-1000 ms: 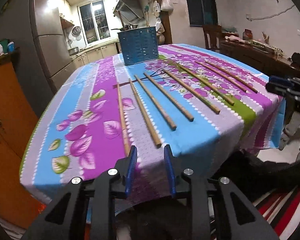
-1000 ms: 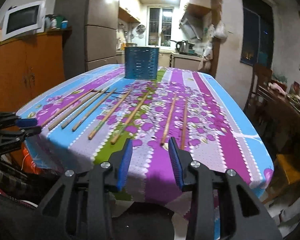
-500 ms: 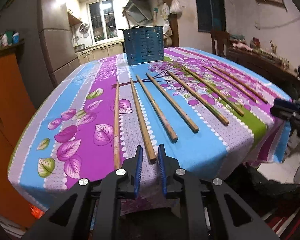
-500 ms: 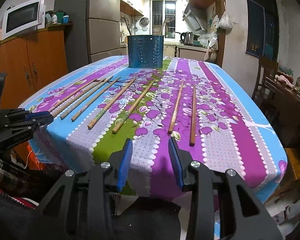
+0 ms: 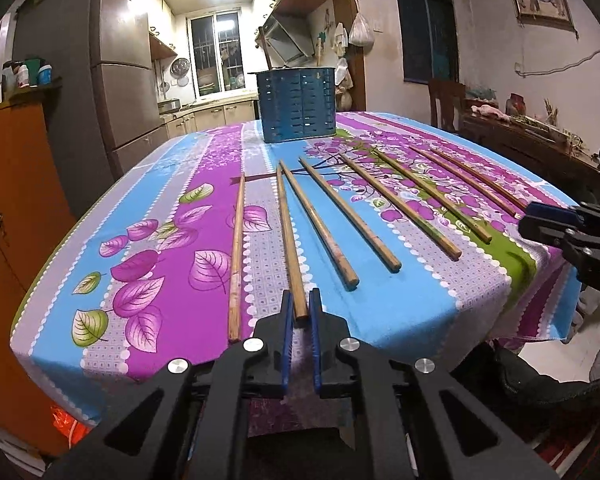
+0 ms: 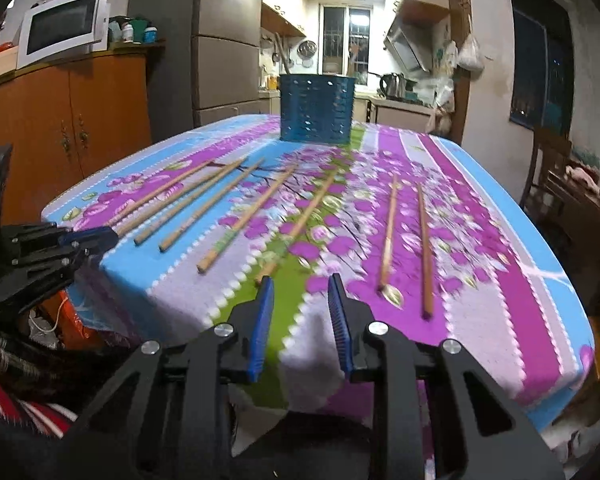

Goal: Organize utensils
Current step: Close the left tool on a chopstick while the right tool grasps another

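Several wooden chopsticks lie fanned on the flowered tablecloth (image 5: 416,304). A blue perforated utensil holder (image 5: 298,106) (image 6: 316,108) stands upright at the far end. My left gripper (image 5: 300,300) is shut on the near end of the second chopstick from the left (image 5: 288,232), which lies flat on the cloth. At the table's near edge my right gripper (image 6: 300,286) has its jaws closing with only cloth between them. The near end of a chopstick (image 6: 296,228) lies just beside its left fingertip (image 6: 265,292). Each gripper shows at the edge of the other's view.
An orange cabinet (image 6: 68,120) with a microwave (image 6: 62,26) on top stands left of the table, with a tall fridge (image 5: 128,76) behind it. A wooden chair (image 6: 548,172) and a cluttered sideboard (image 5: 532,136) stand to the right. A person's striped sleeve (image 6: 24,408) is at the lower left.
The left jaws have narrowed and shut on the chopstick's near end. Both grippers have come closer to the table edge. The right jaws have narrowed a little.
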A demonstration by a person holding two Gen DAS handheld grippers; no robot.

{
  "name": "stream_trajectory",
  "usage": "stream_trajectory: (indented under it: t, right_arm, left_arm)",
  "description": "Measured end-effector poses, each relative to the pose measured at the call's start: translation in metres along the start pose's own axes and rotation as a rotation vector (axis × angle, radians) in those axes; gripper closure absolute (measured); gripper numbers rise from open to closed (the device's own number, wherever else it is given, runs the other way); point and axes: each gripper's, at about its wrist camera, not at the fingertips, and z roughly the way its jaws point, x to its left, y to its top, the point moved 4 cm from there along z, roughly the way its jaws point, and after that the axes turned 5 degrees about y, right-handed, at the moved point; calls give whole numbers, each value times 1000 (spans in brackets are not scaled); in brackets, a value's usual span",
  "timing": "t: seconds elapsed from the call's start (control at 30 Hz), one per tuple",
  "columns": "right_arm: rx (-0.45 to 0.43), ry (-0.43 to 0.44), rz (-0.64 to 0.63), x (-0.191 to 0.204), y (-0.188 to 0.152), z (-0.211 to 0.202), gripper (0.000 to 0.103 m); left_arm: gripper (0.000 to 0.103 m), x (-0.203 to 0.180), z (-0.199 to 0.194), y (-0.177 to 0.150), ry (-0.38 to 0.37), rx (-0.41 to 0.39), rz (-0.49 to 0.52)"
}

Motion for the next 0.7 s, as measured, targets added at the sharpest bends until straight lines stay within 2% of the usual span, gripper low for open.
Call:
stream_trajectory:
  t: [0.17,0.37,0.7]
  right_arm:
    - [15,35,9,9,2,12,76]
    - [22,4,30,12,0,32,76]
    - [-84,-55,82,12,-9,29,77]
  left_arm:
    - [94,0,-1,-1,0,-5,9]
    - [94,0,-1,-2,0,-10,7]
    - [94,0,-2,-2,8,-22,0]
